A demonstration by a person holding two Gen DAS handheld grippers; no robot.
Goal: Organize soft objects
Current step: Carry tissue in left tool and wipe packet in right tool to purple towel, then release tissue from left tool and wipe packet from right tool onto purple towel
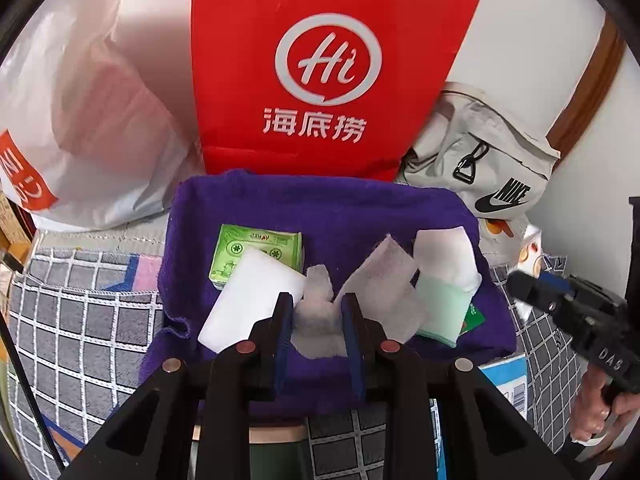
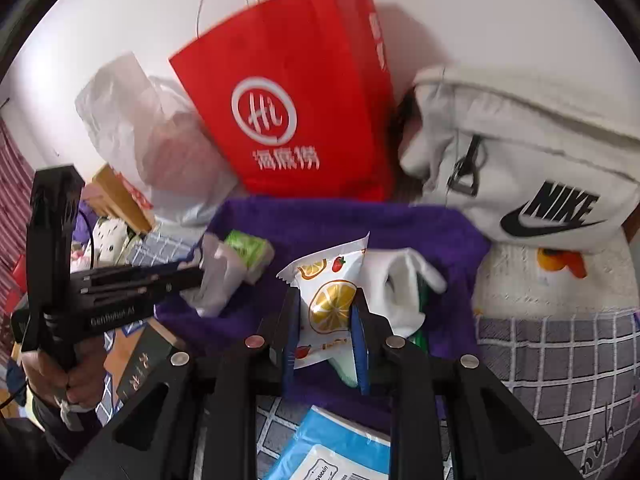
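While the purple towel (image 1: pixel 320 216) lies spread over the checked bedcover (image 1: pixel 80 320), its left edge is rumpled and free, with open cover beside it. At the far left a white plastic bag (image 1: pixel 80 120) slumps against the wall. On the towel's left part sit a green tissue pack (image 1: pixel 260 248) and, overlapping its near corner, a white foam block (image 1: pixel 248 300). The left gripper (image 1: pixel 318 312) has its fingers drawn close on a crumpled white tissue (image 1: pixel 316 304) above the towel's middle. Behind the towel's back edge a red paper bag (image 1: pixel 320 68) stands and blocks that side. Right of centre rests a pale green cloth (image 1: pixel 444 304) under white wadding. The right gripper (image 2: pixel 326 312) pinches a fruit-printed snack packet (image 2: pixel 328 284), upright between narrowly set fingers, over the towel's near right part. A grey Nike bag (image 2: pixel 520 160) crowds the back right corner; checked cover lies open to the right.
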